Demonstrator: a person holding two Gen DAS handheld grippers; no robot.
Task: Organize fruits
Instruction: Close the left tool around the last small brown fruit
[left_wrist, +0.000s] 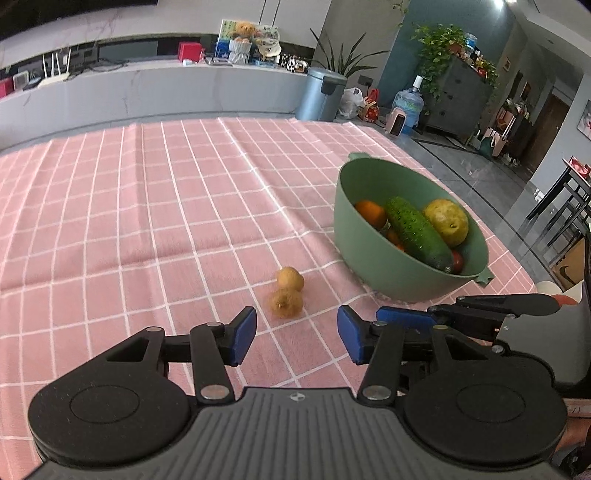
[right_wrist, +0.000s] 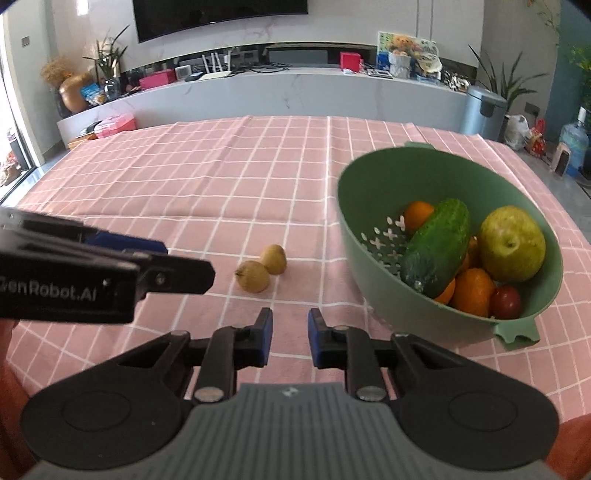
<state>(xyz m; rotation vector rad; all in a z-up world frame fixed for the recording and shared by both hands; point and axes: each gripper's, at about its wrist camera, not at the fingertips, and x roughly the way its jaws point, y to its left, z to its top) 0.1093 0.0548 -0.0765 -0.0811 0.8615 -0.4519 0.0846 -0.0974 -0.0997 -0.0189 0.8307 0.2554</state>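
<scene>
Two small yellow-brown fruits (left_wrist: 290, 278) (right_wrist: 274, 258) lie touching on the pink checked tablecloth (left_wrist: 147, 221). To their right stands a green bowl (left_wrist: 369, 258) (right_wrist: 406, 177) holding a cucumber (right_wrist: 437, 247), a yellow pear (right_wrist: 513, 249), oranges (right_wrist: 472, 291) and a red tomato (right_wrist: 506, 302). My left gripper (left_wrist: 297, 325) is open just short of the nearer small fruit, with nothing between its blue pads. My right gripper (right_wrist: 290, 328) has its jaws drawn close with a narrow empty gap, short of the two fruits and left of the bowl. The two grippers sit side by side.
The table's right edge (left_wrist: 517, 266) runs close behind the bowl, with floor and dark chairs (left_wrist: 565, 206) beyond. A grey bin (left_wrist: 321, 94) and a long counter (right_wrist: 295, 88) stand past the far edge. The cloth (right_wrist: 184, 184) stretches left and beyond the fruits.
</scene>
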